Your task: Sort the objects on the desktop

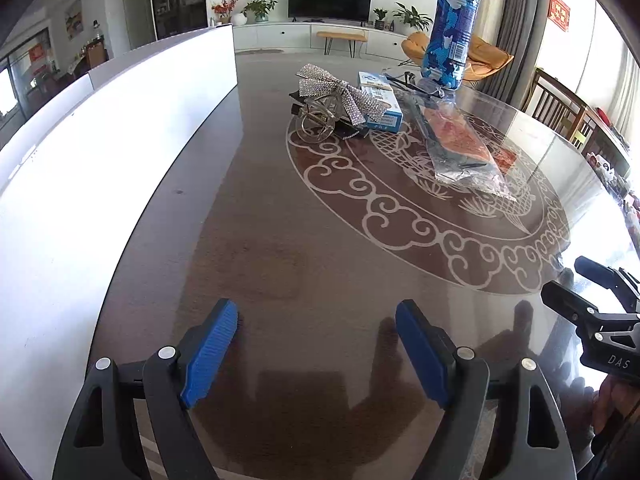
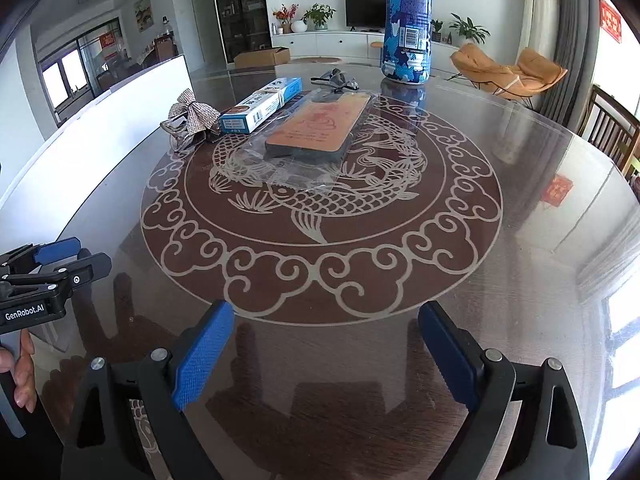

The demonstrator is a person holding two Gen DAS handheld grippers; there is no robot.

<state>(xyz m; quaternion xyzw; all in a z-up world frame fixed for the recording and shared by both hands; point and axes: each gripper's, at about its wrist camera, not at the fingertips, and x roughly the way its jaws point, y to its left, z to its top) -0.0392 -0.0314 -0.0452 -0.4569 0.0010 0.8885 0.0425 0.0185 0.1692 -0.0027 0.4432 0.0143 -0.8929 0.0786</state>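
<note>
A round glass-topped bench (image 2: 500,240) with a pale fish-and-cloud pattern fills both wrist views, and the things to sort sit clustered toward the upper middle of each frame, well apart from both grippers. The left gripper (image 1: 316,320), at the bottom of its own view, has its blue-padded jaws spread with nothing between them; the right gripper (image 2: 326,318) likewise hangs released and empty over bare glass. In the right view, a tall blue camouflage bottle (image 2: 407,20) stands upright at the top centre; it looks rigid and smooth, probably the heaviest item, and likely best taken across its middle to avoid tipping. Below it lies a flat phone case in a clear plastic bag (image 2: 316,128), orange face up; the bag looks crinkly and slippery, so a pinch on a loose bag edge or across the case's narrow width seems safest. Left of it lies a slim blue and white box (image 2: 262,106), light and stiff, easy to clamp across its short sides. At the far left of the cluster rests a glittery bow hair clip (image 2: 192,118), small, light and possibly delicate. A small dark item behind the bagged case is too unclear to name.
</note>
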